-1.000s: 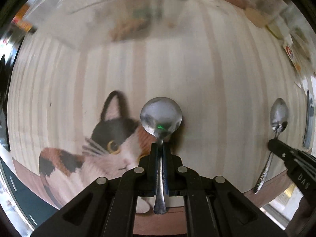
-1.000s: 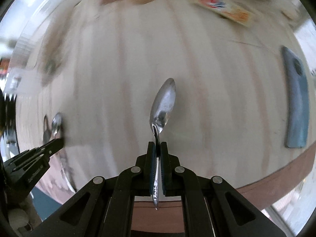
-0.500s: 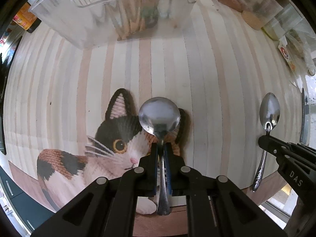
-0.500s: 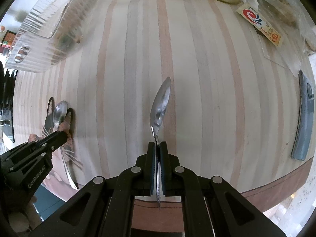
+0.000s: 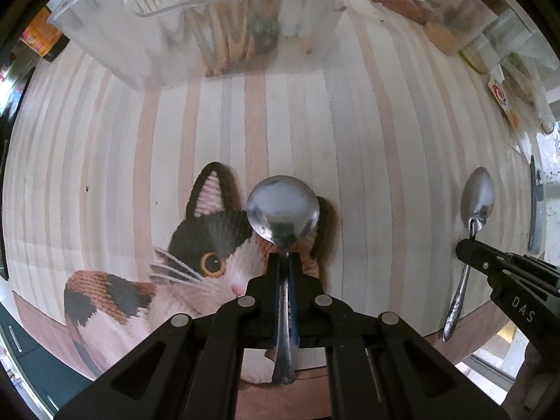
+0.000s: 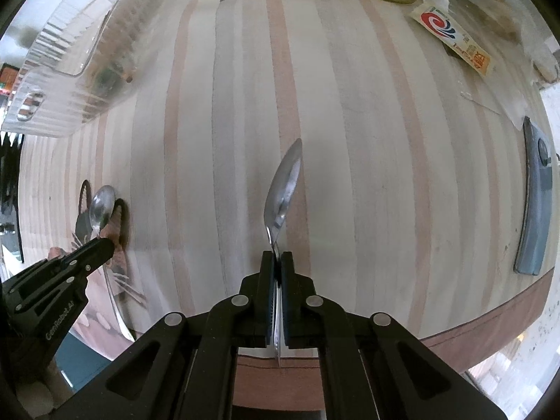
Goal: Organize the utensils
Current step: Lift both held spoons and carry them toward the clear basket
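1. The left gripper (image 5: 284,262) is pinching the round spoon (image 5: 282,210) by its handle, bowl ahead of the fingers.
2. The right gripper (image 6: 277,262) is pinching the oval spoon (image 6: 284,189) likewise.
3. Both have been drifting nearer the clear bin (image 5: 168,28), now sharper ahead, probably for dropping off.

Daylit striped wooden table (image 5: 385,147), brown-edged.
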`<act>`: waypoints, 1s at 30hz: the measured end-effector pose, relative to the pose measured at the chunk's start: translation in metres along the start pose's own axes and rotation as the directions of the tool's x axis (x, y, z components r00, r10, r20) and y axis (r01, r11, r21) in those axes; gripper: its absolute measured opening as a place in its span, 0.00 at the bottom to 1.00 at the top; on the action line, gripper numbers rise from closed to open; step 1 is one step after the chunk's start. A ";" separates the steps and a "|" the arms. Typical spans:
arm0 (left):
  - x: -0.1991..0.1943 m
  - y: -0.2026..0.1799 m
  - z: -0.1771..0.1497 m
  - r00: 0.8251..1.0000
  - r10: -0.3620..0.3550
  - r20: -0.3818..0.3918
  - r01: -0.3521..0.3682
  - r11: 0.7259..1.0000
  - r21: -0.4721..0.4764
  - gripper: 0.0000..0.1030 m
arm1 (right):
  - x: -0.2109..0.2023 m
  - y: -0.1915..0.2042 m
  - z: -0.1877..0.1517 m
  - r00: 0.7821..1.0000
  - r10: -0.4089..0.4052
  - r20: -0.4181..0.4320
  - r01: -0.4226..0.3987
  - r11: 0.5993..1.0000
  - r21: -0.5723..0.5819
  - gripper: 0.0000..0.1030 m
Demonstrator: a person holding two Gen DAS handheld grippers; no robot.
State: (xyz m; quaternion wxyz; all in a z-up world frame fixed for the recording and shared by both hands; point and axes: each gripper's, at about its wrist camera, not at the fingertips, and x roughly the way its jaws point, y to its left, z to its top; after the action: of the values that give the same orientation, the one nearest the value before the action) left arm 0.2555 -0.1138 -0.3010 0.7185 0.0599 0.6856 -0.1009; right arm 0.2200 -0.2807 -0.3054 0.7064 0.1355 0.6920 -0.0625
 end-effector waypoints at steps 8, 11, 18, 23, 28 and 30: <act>-0.010 0.002 0.000 0.999 0.028 0.036 -0.029 0.999 0.025 0.02 | -0.004 -0.002 -0.016 0.999 0.012 0.041 -0.014 0.999 0.047 0.02; -0.018 -0.001 -0.001 0.998 0.031 0.059 -0.033 0.999 0.029 0.02 | -0.010 -0.003 -0.022 0.999 0.016 0.047 -0.019 0.999 0.049 0.02; -0.054 -0.012 -0.005 0.990 0.020 0.143 -0.029 0.998 0.057 0.02 | -0.036 0.001 -0.030 0.995 0.029 0.100 -0.033 0.999 0.038 0.02; -0.089 -0.021 -0.004 0.977 -0.014 0.212 -0.002 0.997 0.075 0.02 | -0.064 -0.001 -0.032 0.986 0.055 0.157 -0.061 0.998 0.033 0.02; -0.129 -0.031 0.014 0.957 -0.057 0.285 0.029 0.994 0.101 0.02 | -0.100 -0.003 -0.026 0.972 0.084 0.220 -0.091 0.996 0.024 0.02; -0.143 -0.034 0.021 0.948 -0.066 0.312 0.034 0.994 0.109 0.02 | -0.115 -0.003 -0.020 0.964 0.093 0.248 -0.100 0.995 0.018 0.02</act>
State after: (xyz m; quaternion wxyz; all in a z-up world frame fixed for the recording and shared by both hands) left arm 0.2627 -0.1428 -0.1551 0.8118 0.0622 0.5574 -0.1622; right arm 0.1960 -0.2891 -0.1913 0.7869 0.1709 0.5904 -0.0548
